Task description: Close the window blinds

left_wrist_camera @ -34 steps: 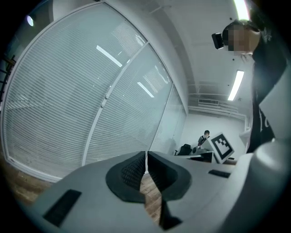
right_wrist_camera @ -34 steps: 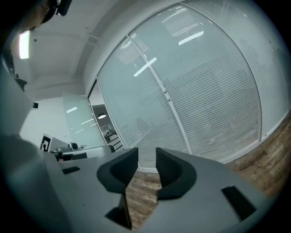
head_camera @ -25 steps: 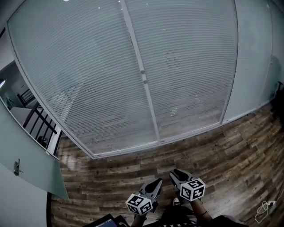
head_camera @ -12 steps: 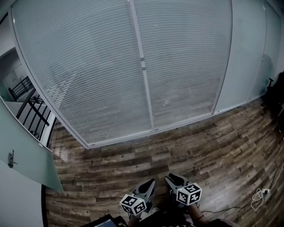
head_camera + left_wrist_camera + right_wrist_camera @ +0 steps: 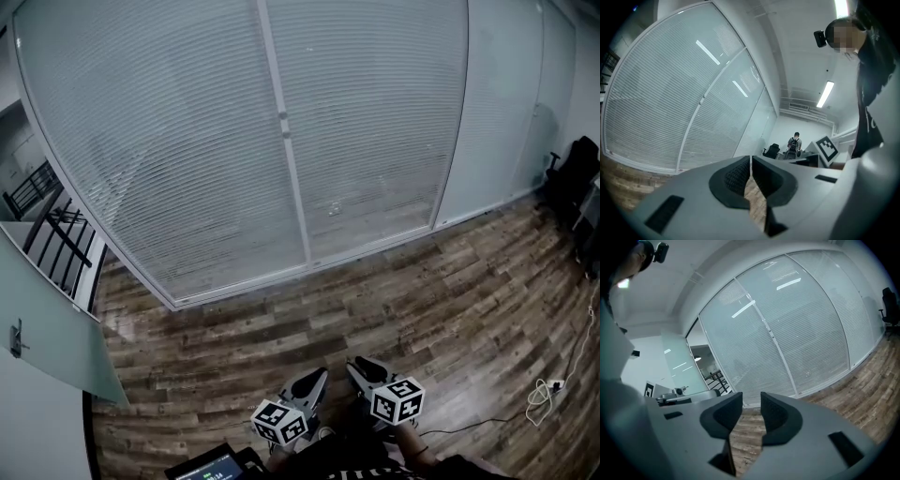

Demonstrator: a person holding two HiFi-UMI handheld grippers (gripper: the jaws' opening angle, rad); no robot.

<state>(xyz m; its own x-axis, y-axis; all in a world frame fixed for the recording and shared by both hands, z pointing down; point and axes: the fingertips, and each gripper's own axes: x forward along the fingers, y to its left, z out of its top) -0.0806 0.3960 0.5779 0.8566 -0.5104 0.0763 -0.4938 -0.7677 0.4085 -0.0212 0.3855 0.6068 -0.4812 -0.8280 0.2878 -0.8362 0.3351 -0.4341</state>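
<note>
The window blinds (image 5: pixel 178 141) hang with their slats down over two wide glass panels, split by a white mullion (image 5: pixel 286 169) that carries a small knob (image 5: pixel 283 116). They also show in the left gripper view (image 5: pixel 656 103) and the right gripper view (image 5: pixel 797 333). Both grippers are low at the bottom of the head view, over the wooden floor (image 5: pixel 375 291) and well short of the window. My left gripper (image 5: pixel 315 382) (image 5: pixel 750 159) has its jaws together on nothing. My right gripper (image 5: pixel 362 367) (image 5: pixel 751 399) shows a narrow gap between its jaws, with nothing in it.
A glass door with a handle (image 5: pixel 14 337) stands at the left, a black railing (image 5: pixel 52 234) behind the glass. An office chair (image 5: pixel 570 178) sits at the right wall. A cable with a plug (image 5: pixel 544 394) lies on the floor. A person (image 5: pixel 794 142) stands far off.
The window has slid up and left in the head view and looks farther off. More floor and the chair at the right now show. Both grippers stay low and together.
</note>
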